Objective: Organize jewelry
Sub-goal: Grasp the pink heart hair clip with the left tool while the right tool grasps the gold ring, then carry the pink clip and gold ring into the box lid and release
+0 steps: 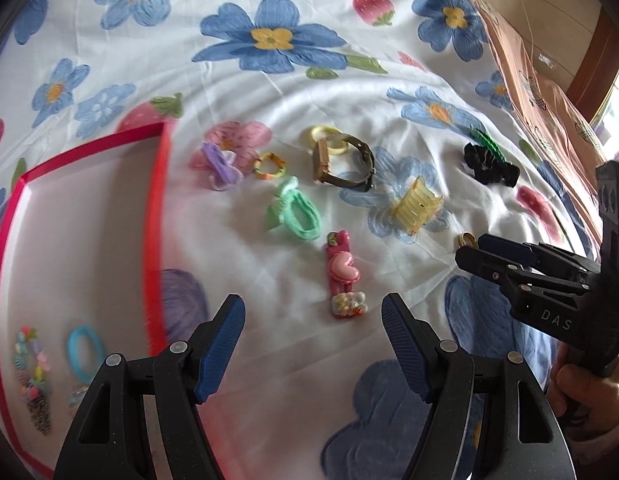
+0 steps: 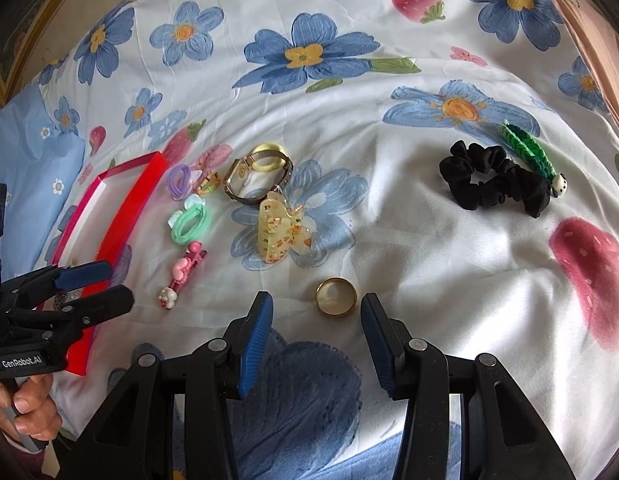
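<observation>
I had both tools spread wide with nothing in them. The right tool [image 2: 316, 344], its ribbed blue pads [image 2: 255, 344] facing inward, hovered low in the frame just short of the ring [image 2: 336, 296], a smooth gold band lying flat on the wrinkled bed sheet [image 2: 429, 260], a floral cotton with blue flowers and strawberries. The left tool [image 1: 313, 344] hung at the bottom of its frame, near the pink clip [image 1: 343, 276], a glossy plastic bar with a heart on it.

Above the ring lay the claw clip [image 2: 283, 230], translucent yellow and toothed, touching the watch [image 2: 255, 178] with its metal mesh band. A fuzzy green tie [image 2: 188, 222] and a purple tie [image 2: 179, 178] sat to the left. At upper right a ruffled black scrunchie [image 2: 493, 182] touched a braided green clip [image 2: 527, 148].

The tray [image 1: 155, 208], flat, red-rimmed and white inside, filled the left of the left view, holding a blue tie [image 1: 83, 354] and a beaded strand [image 1: 31, 376].
</observation>
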A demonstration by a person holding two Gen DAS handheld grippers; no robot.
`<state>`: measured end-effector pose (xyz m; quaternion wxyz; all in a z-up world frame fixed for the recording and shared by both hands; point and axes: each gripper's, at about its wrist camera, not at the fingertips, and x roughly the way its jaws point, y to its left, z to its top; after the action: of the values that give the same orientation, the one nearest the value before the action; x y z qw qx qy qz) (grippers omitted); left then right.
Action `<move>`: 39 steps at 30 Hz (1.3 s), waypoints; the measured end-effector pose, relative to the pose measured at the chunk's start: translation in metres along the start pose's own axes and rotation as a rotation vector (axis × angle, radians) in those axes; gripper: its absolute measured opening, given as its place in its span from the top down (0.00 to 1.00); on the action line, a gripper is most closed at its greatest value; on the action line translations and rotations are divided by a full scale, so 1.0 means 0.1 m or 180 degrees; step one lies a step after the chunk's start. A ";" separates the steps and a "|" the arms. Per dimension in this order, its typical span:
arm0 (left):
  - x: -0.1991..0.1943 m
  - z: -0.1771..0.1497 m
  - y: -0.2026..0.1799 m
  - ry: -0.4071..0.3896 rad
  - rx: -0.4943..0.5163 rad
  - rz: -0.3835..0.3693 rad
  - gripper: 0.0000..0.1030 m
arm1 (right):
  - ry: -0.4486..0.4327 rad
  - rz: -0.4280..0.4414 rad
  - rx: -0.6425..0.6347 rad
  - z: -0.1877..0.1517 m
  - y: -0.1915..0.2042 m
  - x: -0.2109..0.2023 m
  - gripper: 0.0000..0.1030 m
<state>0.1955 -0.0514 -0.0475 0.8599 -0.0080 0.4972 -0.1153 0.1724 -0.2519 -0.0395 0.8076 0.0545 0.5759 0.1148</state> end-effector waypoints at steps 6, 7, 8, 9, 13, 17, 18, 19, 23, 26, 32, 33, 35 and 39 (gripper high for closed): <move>0.31 0.06 -0.08 0.0104 0.0054 0.0019 0.42 | 0.0009 -0.0098 -0.0077 0.01 -0.01 0.10 0.60; 0.33 0.06 -0.10 0.0091 0.0079 0.0053 0.45 | 0.0005 -0.0133 -0.0105 0.00 0.00 0.11 0.63; 0.35 0.06 -0.11 0.0074 0.0117 0.0092 0.54 | -0.0005 -0.0176 -0.0132 -0.01 0.01 0.11 0.64; 0.36 0.07 -0.12 0.0065 0.0143 0.0099 0.64 | -0.0012 -0.0194 -0.0141 -0.01 0.01 0.11 0.67; 0.35 0.07 -0.10 0.0058 0.0128 0.0018 0.81 | -0.0026 -0.0223 -0.0123 -0.01 -0.01 0.10 0.77; 0.28 0.04 -0.07 0.0022 0.0102 -0.0057 0.81 | -0.0042 -0.0230 -0.0124 -0.01 0.00 0.06 0.78; 0.23 0.02 -0.05 0.0007 0.0084 -0.0091 0.81 | -0.0055 -0.0214 -0.0114 -0.01 0.01 0.04 0.78; 0.20 0.00 -0.03 -0.0006 0.0069 -0.0111 0.81 | -0.0065 -0.0181 -0.0102 0.00 0.02 0.02 0.78; 0.00 -0.08 0.07 -0.0086 0.0014 -0.0136 0.81 | -0.0119 -0.0079 -0.0101 0.02 0.11 -0.07 0.78; -0.14 -0.13 0.16 -0.0148 -0.0045 -0.0134 0.81 | -0.0162 0.0040 -0.0108 0.03 0.21 -0.13 0.78; -0.48 -0.24 0.34 -0.0320 -0.0135 -0.0105 0.81 | -0.0178 0.0195 -0.0195 0.07 0.46 -0.16 0.78; -0.54 -0.26 0.38 -0.0352 -0.0159 -0.0091 0.81 | -0.0179 0.0223 -0.0211 0.07 0.51 -0.16 0.78; -0.64 -0.31 0.44 -0.0396 -0.0202 -0.0080 0.81 | -0.0183 0.0286 -0.0245 0.09 0.60 -0.17 0.78; -0.81 -0.43 0.61 -0.0467 -0.0316 -0.0017 0.81 | -0.0191 0.0361 -0.0358 0.11 0.81 -0.17 0.78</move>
<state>0.1318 0.0289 -0.0078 0.8923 -0.0603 0.4380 -0.0919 0.1681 -0.1775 -0.0027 0.8184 0.0450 0.5401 0.1908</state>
